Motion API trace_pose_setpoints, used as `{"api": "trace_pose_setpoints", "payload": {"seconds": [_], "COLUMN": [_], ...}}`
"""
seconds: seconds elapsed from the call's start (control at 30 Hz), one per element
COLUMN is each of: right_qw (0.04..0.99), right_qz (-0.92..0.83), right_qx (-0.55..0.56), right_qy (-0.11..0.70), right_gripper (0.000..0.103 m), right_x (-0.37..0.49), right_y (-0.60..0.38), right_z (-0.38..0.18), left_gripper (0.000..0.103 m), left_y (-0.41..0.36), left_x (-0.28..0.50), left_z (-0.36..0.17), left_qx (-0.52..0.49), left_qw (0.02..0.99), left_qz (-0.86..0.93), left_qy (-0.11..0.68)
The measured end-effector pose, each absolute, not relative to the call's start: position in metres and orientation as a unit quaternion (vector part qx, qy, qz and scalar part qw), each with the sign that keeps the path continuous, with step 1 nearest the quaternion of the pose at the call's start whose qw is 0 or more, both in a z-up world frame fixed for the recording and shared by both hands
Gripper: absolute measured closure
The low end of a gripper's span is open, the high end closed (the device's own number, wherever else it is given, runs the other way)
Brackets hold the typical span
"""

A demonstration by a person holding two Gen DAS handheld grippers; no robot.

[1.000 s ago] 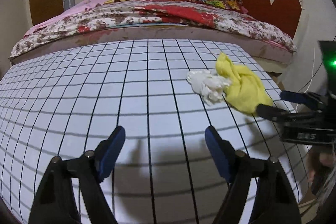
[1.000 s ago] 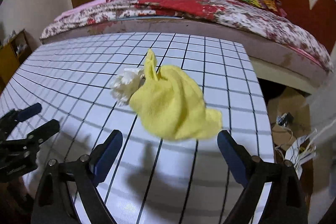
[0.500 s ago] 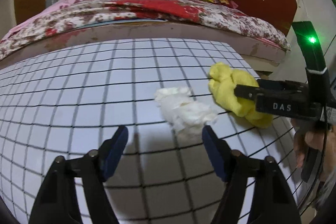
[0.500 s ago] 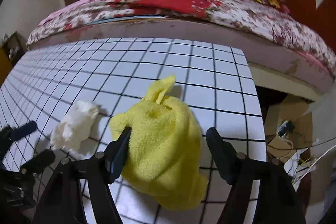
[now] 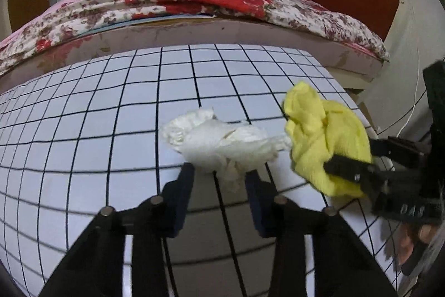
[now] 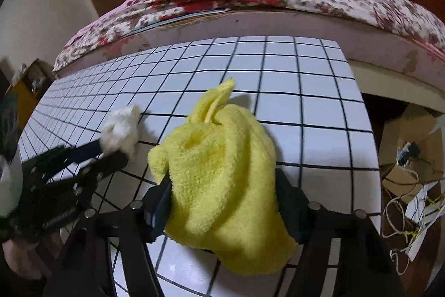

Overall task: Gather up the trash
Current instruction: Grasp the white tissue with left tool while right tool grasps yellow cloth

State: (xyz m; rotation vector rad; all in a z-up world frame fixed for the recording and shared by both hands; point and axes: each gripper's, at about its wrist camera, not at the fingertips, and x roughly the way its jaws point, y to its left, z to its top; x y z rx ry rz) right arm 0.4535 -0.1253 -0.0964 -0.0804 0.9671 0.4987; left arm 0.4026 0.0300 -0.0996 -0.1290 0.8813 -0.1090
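Both pairs of fingers are closing around something soft on the tabletop (image 5: 83,130), which is white with a black grid. On the left gripper (image 5: 219,180), the fingers (image 5: 180,191) stand either side of the near end of a crumpled white tissue (image 5: 219,141); its lower tuft sits between the tips, and they seem to touch it, but whether they truly pinch it I cannot tell. Seen from the right wrist, that same tissue (image 6: 122,130) lies at the tips of the left gripper (image 6: 111,155), resting on the grid.

On the right gripper (image 6: 222,199), the fingers (image 6: 158,202) are clenched on a yellow cloth (image 6: 219,174), which bulges up between them and hangs over the front, hiding most of the right finger. From the left wrist, the yellow cloth (image 5: 322,138) lies near the right edge of the tabletop, just beside the tissue and touching its right end, with the right gripper (image 5: 350,157) reaching into it from the right.

Behind the tabletop runs a bed (image 5: 194,7) with a flowered cover and red blankets piled on top. Beyond the right edge, on the floor, cardboard and loose white cables (image 6: 411,196) lie in a tangle.
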Motion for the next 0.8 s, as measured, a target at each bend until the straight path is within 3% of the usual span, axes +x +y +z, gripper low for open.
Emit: {"api": "trace_pose_setpoints", "payload": {"seconds": [0.07,0.13,0.23,0.27,0.33,0.37,0.57,0.63,0.67,0.7,0.73,0.8], "right_qw": [0.853,0.85,0.858,0.859,0.862,0.864,0.883,0.879,0.878,0.878,0.878,0.882], "right_qz": [0.243,0.251,0.24,0.24,0.233,0.227,0.167,0.171,0.172,0.172,0.167,0.164], "right_qx": [-0.043,-0.047,-0.06,-0.058,-0.058,-0.057,-0.047,-0.037,-0.039,-0.045,-0.056,-0.072], "right_qy": [0.46,0.46,0.45,0.448,0.446,0.446,0.436,0.444,0.445,0.444,0.444,0.435], "right_gripper": [0.047,0.061,0.069,0.069,0.069,0.069,0.069,0.069,0.068,0.063,0.048,0.035], "right_x": [0.454,0.454,0.455,0.454,0.455,0.456,0.465,0.468,0.468,0.468,0.468,0.464], "right_y": [-0.12,-0.114,-0.11,-0.11,-0.113,-0.116,-0.139,-0.144,-0.144,-0.142,-0.141,-0.14], "right_z": [-0.097,-0.095,-0.09,-0.089,-0.089,-0.089,-0.086,-0.087,-0.087,-0.087,-0.087,-0.086], "left_gripper": [0.076,0.082,0.083,0.079,0.024,0.019,0.019,0.028,0.038,0.047,0.055,0.062], "left_y": [0.035,0.039,0.045,0.047,0.049,0.048,0.037,0.034,0.033,0.034,0.037,0.041], "left_x": [0.408,0.41,0.404,0.4,0.393,0.388,0.406,0.414,0.422,0.427,0.428,0.433], "left_z": [-0.1,-0.1,-0.094,-0.091,-0.083,-0.077,-0.072,-0.078,-0.085,-0.089,-0.094,-0.102], "left_qx": [-0.073,-0.079,-0.081,-0.081,-0.082,-0.076,-0.074,-0.071,-0.068,-0.073,-0.082,-0.089], "left_qw": [0.9,0.9,0.905,0.908,0.916,0.923,0.922,0.919,0.913,0.908,0.903,0.898], "left_qz": [-0.06,-0.064,-0.069,-0.066,-0.053,-0.046,-0.037,-0.029,-0.018,-0.013,-0.009,-0.003], "left_qy": [0.426,0.423,0.411,0.406,0.389,0.374,0.377,0.388,0.403,0.413,0.421,0.431]}}
